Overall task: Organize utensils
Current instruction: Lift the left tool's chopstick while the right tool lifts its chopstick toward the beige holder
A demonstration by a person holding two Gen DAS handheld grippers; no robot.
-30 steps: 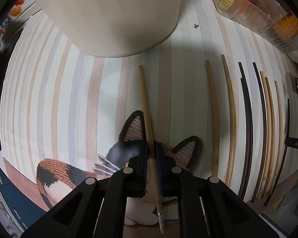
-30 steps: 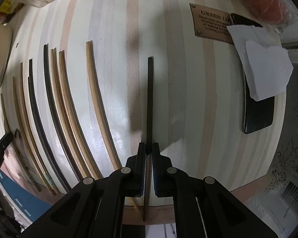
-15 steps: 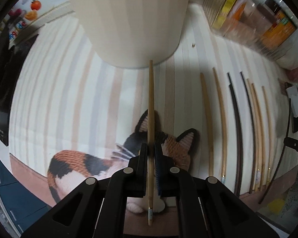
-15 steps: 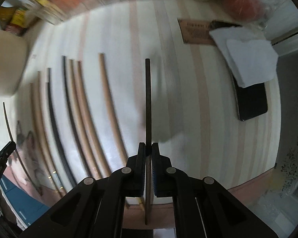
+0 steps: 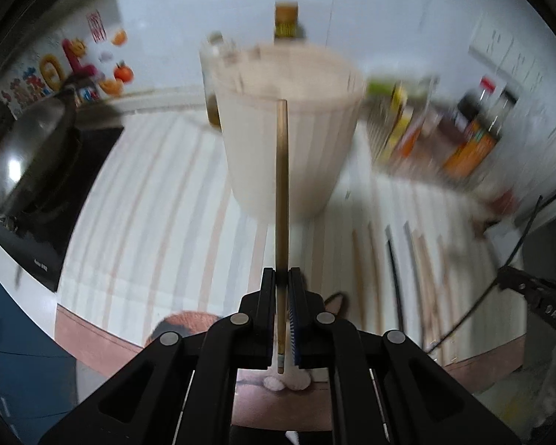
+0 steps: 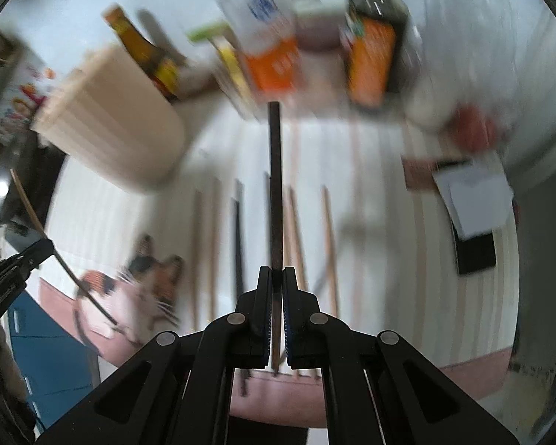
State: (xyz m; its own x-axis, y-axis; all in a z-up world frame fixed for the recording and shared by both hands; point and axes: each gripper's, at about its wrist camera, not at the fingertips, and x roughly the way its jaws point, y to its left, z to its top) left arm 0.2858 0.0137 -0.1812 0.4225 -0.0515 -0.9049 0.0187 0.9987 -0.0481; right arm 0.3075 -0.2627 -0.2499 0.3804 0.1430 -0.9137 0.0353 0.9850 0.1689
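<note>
My left gripper (image 5: 282,282) is shut on a light wooden chopstick (image 5: 281,185), held up in the air and pointing at the cream ribbed cup (image 5: 285,141) behind it. My right gripper (image 6: 277,278) is shut on a dark brown chopstick (image 6: 275,185), also lifted above the table. Several more chopsticks (image 6: 237,244) lie in a row on the striped cloth (image 5: 159,200); they show blurred in the left wrist view (image 5: 393,267). The cup stands at the upper left in the right wrist view (image 6: 111,133). The left gripper with its chopstick shows at the left edge of the right wrist view (image 6: 37,252).
A wok (image 5: 29,155) sits on a black cooktop at the left. Bottles and packets (image 5: 456,129) stand along the back wall. A phone with white paper on it (image 6: 474,222) lies at the right. A cat picture (image 6: 144,289) is printed on the cloth near the front edge.
Both grippers have lifted their chopsticks off the cloth and tilted upward, so the cup, wall and bottles have come into view. Both frames are blurred by motion.
</note>
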